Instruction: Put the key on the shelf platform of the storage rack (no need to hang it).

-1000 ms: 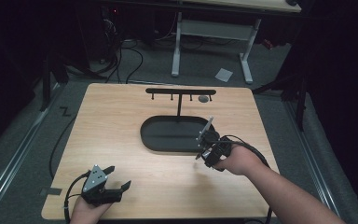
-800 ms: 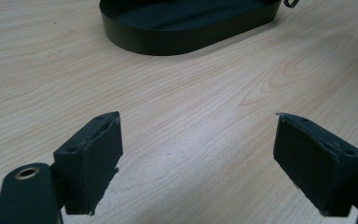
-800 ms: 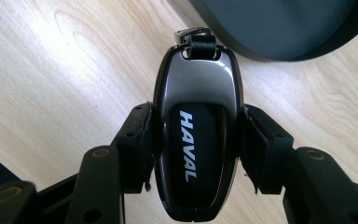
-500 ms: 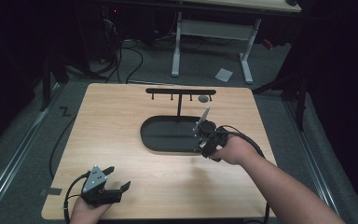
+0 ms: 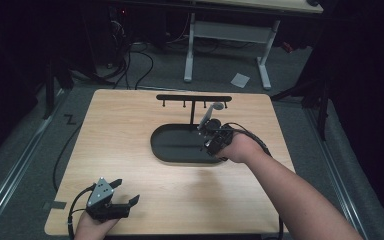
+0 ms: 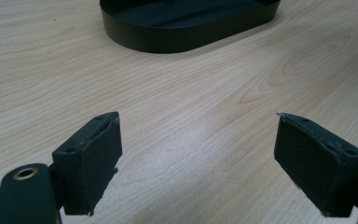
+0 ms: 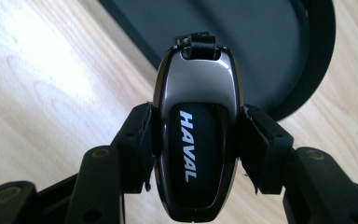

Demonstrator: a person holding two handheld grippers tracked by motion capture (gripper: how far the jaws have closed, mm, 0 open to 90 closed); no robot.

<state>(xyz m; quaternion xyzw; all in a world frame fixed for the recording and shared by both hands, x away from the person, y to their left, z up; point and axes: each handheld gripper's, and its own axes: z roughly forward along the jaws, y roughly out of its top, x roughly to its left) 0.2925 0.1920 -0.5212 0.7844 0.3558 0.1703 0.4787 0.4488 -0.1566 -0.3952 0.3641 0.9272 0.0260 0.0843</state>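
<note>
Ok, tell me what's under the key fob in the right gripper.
Below the key fob lie the black oval tray and wooden table. The fob covers part of the tray floor.

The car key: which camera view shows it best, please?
The right gripper view: the car key sits close up there, clamped between the right claw's pads, with its HAVAL lettering readable. In the high view it is a small silvery shape above the black tray.

A tray (image 5: pixel 180 145) sits mid-table (image 5: pixel 130 190), a hook rack (image 5: pixel 194 98) behind it. The right gripper (image 5: pixel 211 131) holds a car key (image 7: pixel 196 140) over the tray's right end; the left gripper (image 5: pixel 125 192) rests at the near-left corner.
</note>
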